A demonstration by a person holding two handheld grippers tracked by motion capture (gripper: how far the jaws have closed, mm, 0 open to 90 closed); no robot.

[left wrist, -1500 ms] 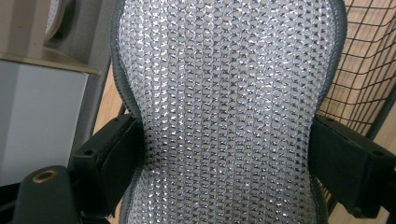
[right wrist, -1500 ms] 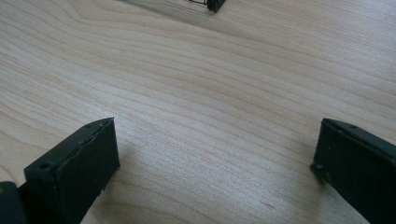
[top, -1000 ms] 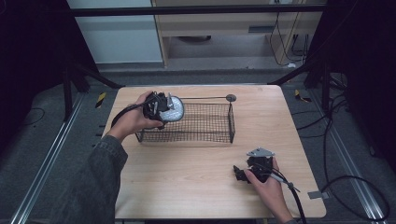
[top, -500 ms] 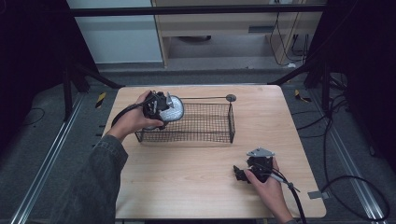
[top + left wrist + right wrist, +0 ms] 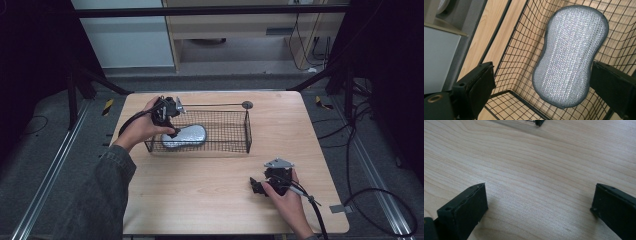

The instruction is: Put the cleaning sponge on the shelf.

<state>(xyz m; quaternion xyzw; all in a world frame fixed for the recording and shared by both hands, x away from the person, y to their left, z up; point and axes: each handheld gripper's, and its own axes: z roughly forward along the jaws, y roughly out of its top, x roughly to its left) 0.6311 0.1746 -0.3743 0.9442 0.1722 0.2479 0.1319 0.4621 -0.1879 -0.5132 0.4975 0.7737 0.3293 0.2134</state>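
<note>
While the left gripper [image 5: 172, 121] hangs over the near left corner of the black wire basket [image 5: 230, 131], its jaws stand apart and hold nothing; they have just been closing a little again after a wider opening, and nothing is pressed between them. Below and just in front of this gripper lies the grey, peanut-shaped scrubbing pad with a shiny silver woven face [image 5: 571, 53], flat on the floor of the basket at its left end. In the left gripper view the pad sits between the two black jaws but farther down, and I cannot tell if its edge touches the right one. A person's left hand [image 5: 142, 129] holds this gripper at the basket's rim. The right gripper [image 5: 256, 186] is well apart from the basket, low over the light wooden table [image 5: 536, 170], held by the right hand [image 5: 287, 197]. Its jaws are wide apart and empty, with bare wood between them. Far ahead of this gripper, one corner of the basket is seen at the top edge of the right gripper view.
</note>
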